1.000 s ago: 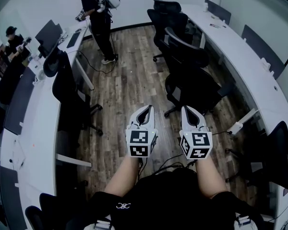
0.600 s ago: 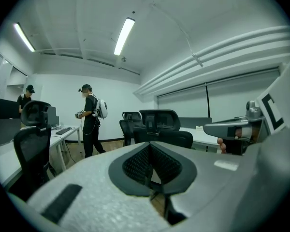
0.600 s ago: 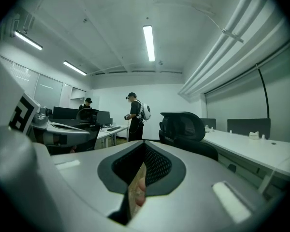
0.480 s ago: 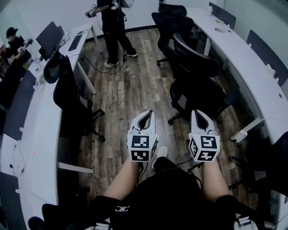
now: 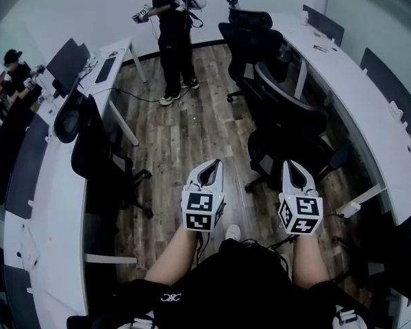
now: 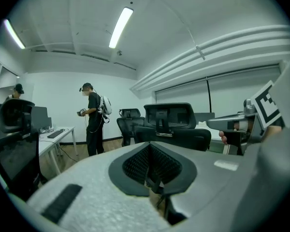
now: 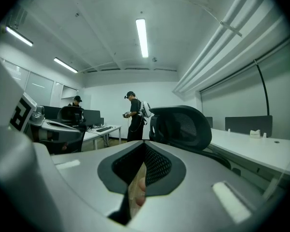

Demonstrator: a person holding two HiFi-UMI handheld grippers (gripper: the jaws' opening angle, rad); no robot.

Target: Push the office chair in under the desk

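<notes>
An office room with a wood-plank floor (image 5: 192,125) runs between two long white rows of desks, and a person (image 5: 175,26) stands at the far end.

The left tongs (image 5: 212,164) and right tongs (image 5: 292,164) are both fully closed, and nothing is held in either. They are level and side by side above the floor. Just ahead of the right tongs stands the black office chair (image 5: 288,125). I take it to be the one to push, as it sits out from the right-hand surface (image 5: 370,108) with its back toward the aisle. It is apart from both tongs. A second chair (image 5: 250,36) stands farther along.

A push off the centre of the back would likely make the seat swivel or send it rolling askew. The armrests could then knock the surface's edge. A thin cable (image 5: 329,214) on the floor near the base might catch a caster.

No container can be made out, and the small items on the right-hand surface are too small to tell.
</notes>
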